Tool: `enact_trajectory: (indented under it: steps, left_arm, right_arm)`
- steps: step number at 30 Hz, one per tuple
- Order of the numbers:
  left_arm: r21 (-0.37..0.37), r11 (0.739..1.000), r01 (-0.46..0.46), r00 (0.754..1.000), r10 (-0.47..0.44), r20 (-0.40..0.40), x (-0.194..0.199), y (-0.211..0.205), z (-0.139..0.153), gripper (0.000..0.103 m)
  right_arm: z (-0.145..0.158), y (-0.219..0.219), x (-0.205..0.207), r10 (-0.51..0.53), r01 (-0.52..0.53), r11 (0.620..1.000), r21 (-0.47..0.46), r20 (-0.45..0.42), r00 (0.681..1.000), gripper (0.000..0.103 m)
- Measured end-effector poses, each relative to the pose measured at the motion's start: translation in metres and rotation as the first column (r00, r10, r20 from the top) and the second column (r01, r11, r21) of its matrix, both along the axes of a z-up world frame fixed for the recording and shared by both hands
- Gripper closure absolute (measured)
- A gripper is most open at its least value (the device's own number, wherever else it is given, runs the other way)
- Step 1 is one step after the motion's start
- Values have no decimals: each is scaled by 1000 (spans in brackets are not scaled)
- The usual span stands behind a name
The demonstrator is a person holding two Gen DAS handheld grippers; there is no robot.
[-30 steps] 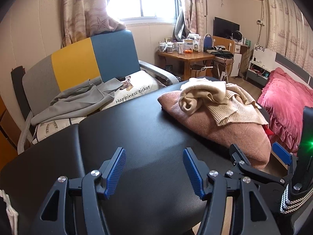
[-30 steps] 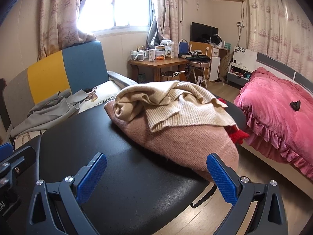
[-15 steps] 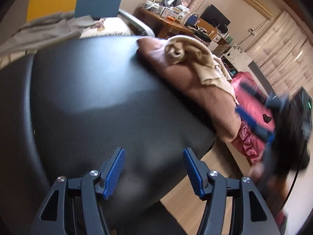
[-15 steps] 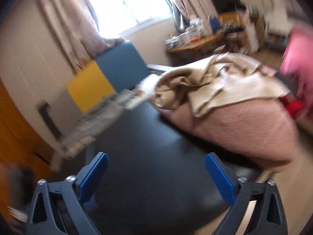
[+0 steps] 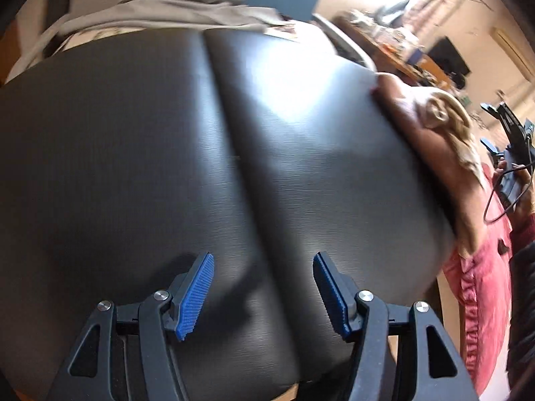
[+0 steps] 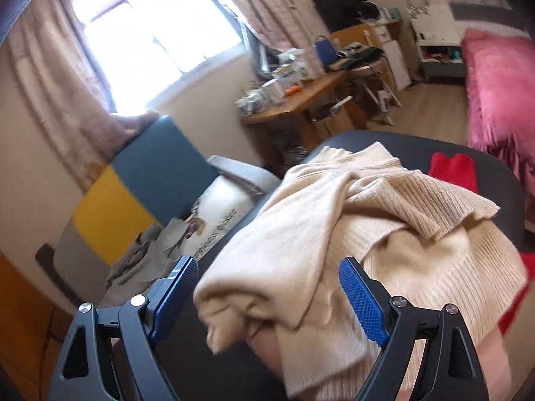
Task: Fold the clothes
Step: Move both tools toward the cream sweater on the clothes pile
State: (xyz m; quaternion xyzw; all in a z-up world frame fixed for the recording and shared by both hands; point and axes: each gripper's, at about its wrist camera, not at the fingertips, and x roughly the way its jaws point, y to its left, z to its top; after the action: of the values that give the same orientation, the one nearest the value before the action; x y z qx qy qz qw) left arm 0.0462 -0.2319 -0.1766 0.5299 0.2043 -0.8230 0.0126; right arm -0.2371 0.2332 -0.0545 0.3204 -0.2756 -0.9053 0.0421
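A cream knit sweater (image 6: 351,234) lies crumpled on top of a pink-brown garment (image 6: 267,354) on the black padded table (image 6: 434,147). My right gripper (image 6: 271,300) hangs just over the sweater's near fold. Its jaws are closing with that fold between them, and the blue pads do not press on it. A red garment (image 6: 451,170) peeks out behind the pile. My left gripper (image 5: 264,292) is open and points down at bare black padding (image 5: 167,167), with nothing between its fingers. From there the pile (image 5: 431,133) sits far right.
A chair with a yellow and blue back (image 6: 150,173) stands beyond the table, with a grey garment (image 6: 143,260) draped on its seat. A cluttered wooden desk (image 6: 301,100) is behind, a pink bed (image 6: 495,83) to the right. The table's near edge (image 5: 334,384) is close below the left gripper.
The left gripper tipped downward and sank toward the black padding. The right gripper swung over the pile to the cream sweater, and its jaws stand narrower than before.
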Motion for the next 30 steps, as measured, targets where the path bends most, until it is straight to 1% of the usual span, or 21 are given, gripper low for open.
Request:
enact_trajectory:
  steps: [1,2,5,6,7,8,9,10,11,12,14,16,18,20,22,23,24,25,26,29,30]
  left_arm:
    - [2,1000,-23,1000,23,8,2,-7,-2,40]
    - [3,999,-43,999,43,17,3,-13,-4,40]
    - [-6,998,-60,997,60,46,1,-18,-9,40]
    - [-10,998,-59,997,59,48,0,-18,-10,40]
    - [-14,998,-57,997,58,50,-2,-18,-11,40]
    - [-16,998,-56,997,56,51,-3,-17,-12,40]
    - [-13,999,-51,997,52,51,-5,-15,-12,40]
    - [-10,999,-47,998,47,51,-7,-13,-11,40]
    - [-5,999,-43,998,43,51,-9,-12,-11,40]
    - [6,999,-42,998,42,51,-10,-11,-11,40]
    - [23,999,-37,998,36,53,-12,-11,-11,40]
    - [27,999,-36,998,35,47,-12,-8,-9,40]
    - [29,999,-34,999,33,36,-11,-6,-6,40]
    - [27,999,-31,999,31,26,-2,-6,-1,40]
    - [37,999,-24,1000,24,7,6,-6,5,40]
    - [42,999,-19,1000,20,-2,8,-6,9,40]
    - [40,999,-16,1000,17,-8,12,-6,12,40]
    - [37,999,-13,1000,14,-13,15,-6,16,40]
    - [35,999,-10,1000,10,-18,18,-7,20,40]
    - [-8,1000,23,999,-23,-35,8,1,32,40]
    - [-20,999,35,998,-36,-44,2,6,36,40]
  right_arm:
    - [-3,1,-9,-9,9,1000,3,18,1000,17]
    - [-7,1,-17,-17,17,1000,8,38,999,22]
    - [-23,4,-39,-22,15,999,51,127,992,34]
    - [-32,7,-45,-2,2,1000,3,152,988,37]
    - [-39,7,-48,15,-11,1000,-26,172,985,52]
    - [-44,6,-50,32,-23,998,-54,186,982,71]
    - [-41,3,-49,47,-35,997,-76,169,984,76]
    - [-37,0,-48,62,-47,994,-97,152,986,88]
    - [-34,-2,-48,76,-60,991,-118,135,988,94]
    - [-30,-6,-46,92,-76,988,-135,114,989,94]
    - [-4,-25,-38,157,-150,980,-130,41,987,94]
    - [29,-59,-19,258,-261,961,-93,-40,965,94]
    - [46,-99,5,362,-365,931,-23,-82,929,94]
    - [54,-146,35,471,-467,882,60,-101,877,94]
    - [32,-195,73,574,-564,817,123,-78,815,94]
    - [16,-221,95,626,-608,769,199,-38,779,93]
    - [-1,-247,117,669,-645,716,266,4,744,89]
    - [-17,-264,137,694,-670,679,299,34,719,80]
    - [-33,-273,156,721,-700,653,290,46,692,69]
    - [-68,-288,211,774,-773,601,203,91,626,68]
    - [-75,-285,219,775,-779,604,169,103,624,67]
